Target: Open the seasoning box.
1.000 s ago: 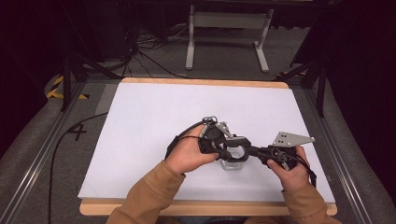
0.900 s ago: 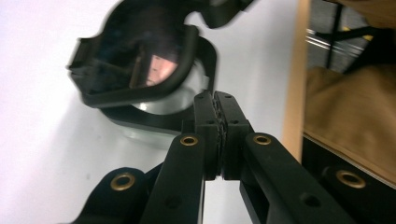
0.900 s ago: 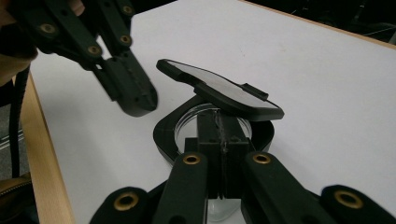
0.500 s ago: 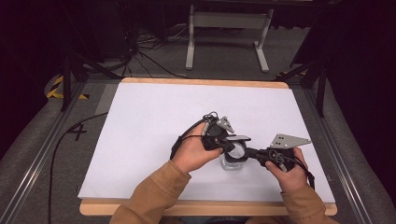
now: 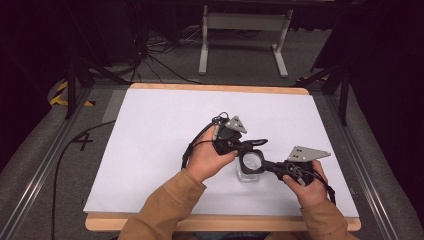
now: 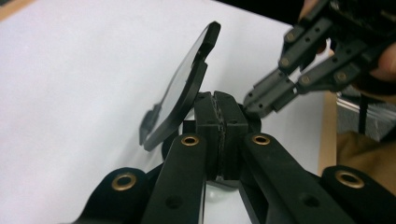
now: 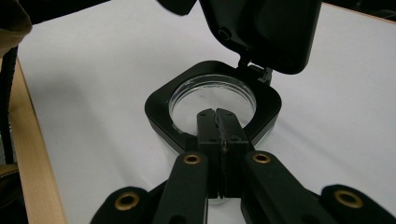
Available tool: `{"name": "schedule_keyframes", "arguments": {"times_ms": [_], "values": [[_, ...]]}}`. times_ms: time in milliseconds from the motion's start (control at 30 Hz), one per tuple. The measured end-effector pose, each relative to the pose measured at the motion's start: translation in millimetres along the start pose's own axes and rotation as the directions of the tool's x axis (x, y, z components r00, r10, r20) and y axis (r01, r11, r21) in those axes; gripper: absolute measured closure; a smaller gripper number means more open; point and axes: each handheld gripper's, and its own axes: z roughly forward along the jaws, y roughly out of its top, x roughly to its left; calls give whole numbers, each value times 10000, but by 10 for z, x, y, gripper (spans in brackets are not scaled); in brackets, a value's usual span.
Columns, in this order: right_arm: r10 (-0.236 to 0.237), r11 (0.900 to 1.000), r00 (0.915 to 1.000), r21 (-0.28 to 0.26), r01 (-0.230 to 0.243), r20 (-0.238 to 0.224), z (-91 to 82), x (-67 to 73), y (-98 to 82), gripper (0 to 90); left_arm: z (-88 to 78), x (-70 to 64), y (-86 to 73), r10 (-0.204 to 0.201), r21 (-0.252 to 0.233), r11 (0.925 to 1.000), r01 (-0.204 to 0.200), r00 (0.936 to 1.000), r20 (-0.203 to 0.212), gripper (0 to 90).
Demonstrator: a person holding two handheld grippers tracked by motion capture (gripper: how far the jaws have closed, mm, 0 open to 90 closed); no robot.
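A small clear jar (image 5: 248,174) stands on the white table sheet (image 5: 160,140). It has a black square collar (image 7: 161,109) and a hinged black flap lid (image 7: 266,32). The lid (image 6: 184,88) is tilted up and open. My left gripper (image 6: 220,100) is shut with nothing between its pads. Its left jaw lies against the raised lid's inner face. My right gripper (image 7: 219,114) is also shut. Its closed tips lie across the collar's near rim and reach over the clear opening. In the high view both grippers, left (image 5: 251,145) and right (image 5: 265,164), meet over the jar.
The wooden table edge (image 5: 225,222) runs along the front, close behind both forearms. Black cables trail from the grippers, and one (image 5: 65,165) lies on the grey floor at the left. A metal stand (image 5: 242,22) is beyond the far edge.
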Motion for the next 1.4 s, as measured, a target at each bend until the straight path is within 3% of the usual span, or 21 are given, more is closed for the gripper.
{"name": "schedule_keyframes", "arguments": {"times_ms": [333,633,900,1400], "values": [[-35,9999,10000,-126,36,23,-1,-4,-17,900,-20,126,-28,-497,-1084,9931,455,9981,-358,891],[-47,9997,10000,-242,48,60,-2,-2,-34,900,-14,184,-41,-652,-1225,9908,584,9965,-518,896],[-120,9996,9999,-261,123,112,0,-3,-37,900,20,265,-92,-880,-1437,9868,741,9917,-933,898],[-134,9984,9996,-543,147,230,10,26,-63,900,72,342,-100,-965,-1666,9827,814,9917,-846,899]]}}
